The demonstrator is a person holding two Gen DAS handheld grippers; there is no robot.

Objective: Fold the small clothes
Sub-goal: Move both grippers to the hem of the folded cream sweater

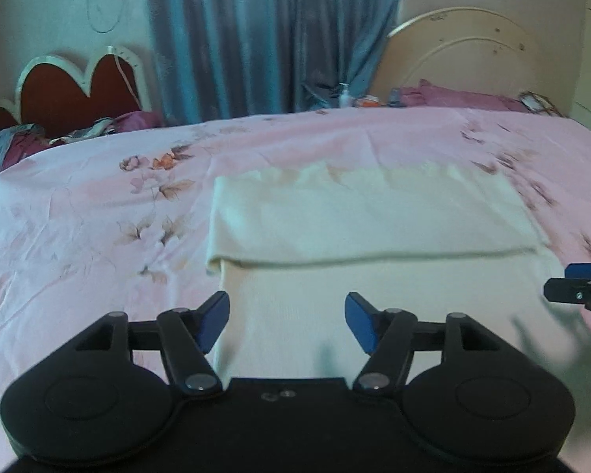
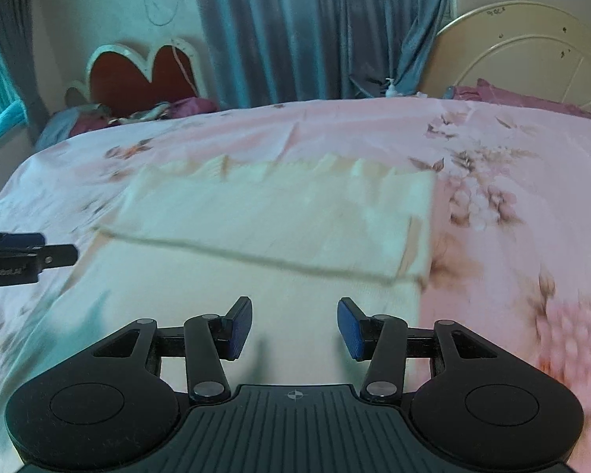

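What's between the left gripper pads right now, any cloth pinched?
Nothing pinched. In the left wrist view the left gripper is open above the cream garment, which lies folded on the pink bedsheet.

Both wrist cameras look forward and downward along their fingers, close above the bed [image 1: 98, 205]. Left view sits left, right view right; both share the cream garment [image 1: 374, 216] and curtain [image 2: 315, 27].
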